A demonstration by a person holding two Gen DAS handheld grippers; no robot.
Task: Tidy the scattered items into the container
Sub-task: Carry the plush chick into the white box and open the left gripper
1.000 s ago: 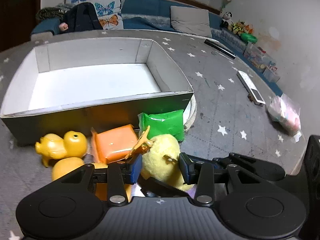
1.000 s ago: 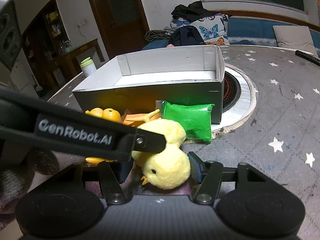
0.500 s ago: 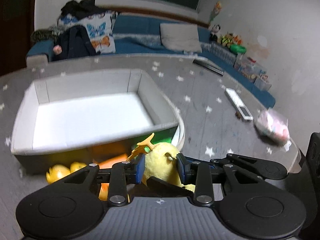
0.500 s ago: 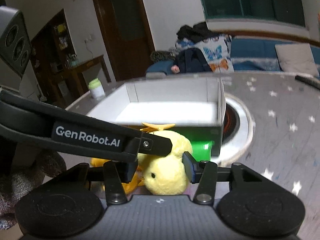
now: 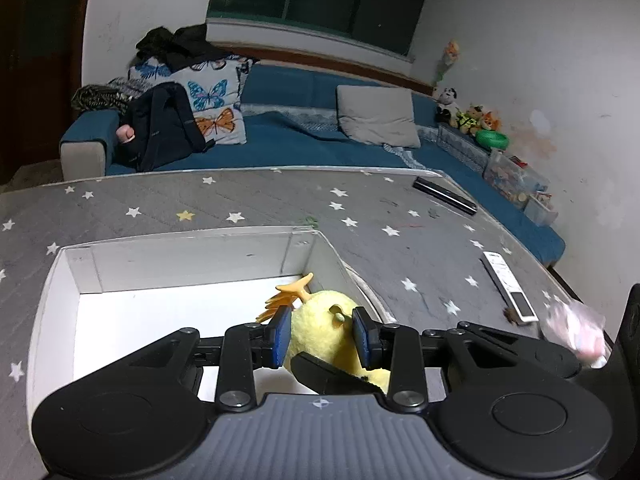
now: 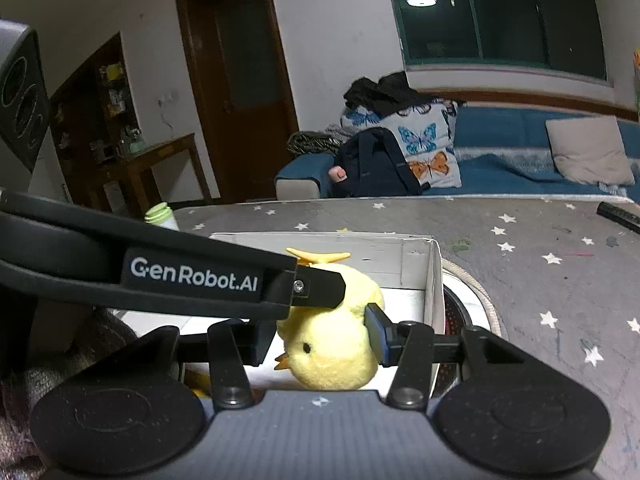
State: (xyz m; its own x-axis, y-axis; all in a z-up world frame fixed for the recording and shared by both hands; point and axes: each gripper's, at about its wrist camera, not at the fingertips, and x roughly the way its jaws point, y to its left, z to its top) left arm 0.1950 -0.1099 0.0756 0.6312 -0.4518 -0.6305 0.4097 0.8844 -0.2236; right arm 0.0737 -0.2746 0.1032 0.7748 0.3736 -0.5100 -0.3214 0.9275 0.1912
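Your left gripper (image 5: 320, 334) pinches the yellow plush chick (image 5: 324, 332) between its blue pads (image 5: 282, 334), and your right gripper (image 6: 320, 340) squeezes the same chick (image 6: 332, 356) from the other side, feet up, head down. The chick hangs over the white cardboard box (image 5: 192, 258), just inside its right wall. Beyond your fingers, right, a white remote (image 5: 508, 286) lies on the star-print tablecloth (image 5: 280, 200).

Left tool (image 5: 320, 332): blue pads pressed in on both sides of yellow plush chick (image 5: 320, 330), held raised, pointing forward and slightly down. Right tool (image 6: 320, 338): fingers clamped on same chick (image 6: 332, 344) from other side, level pose. Left tool's black finger (image 6: 200, 276) crosses right wrist view, over chick's top. Both tools close together.
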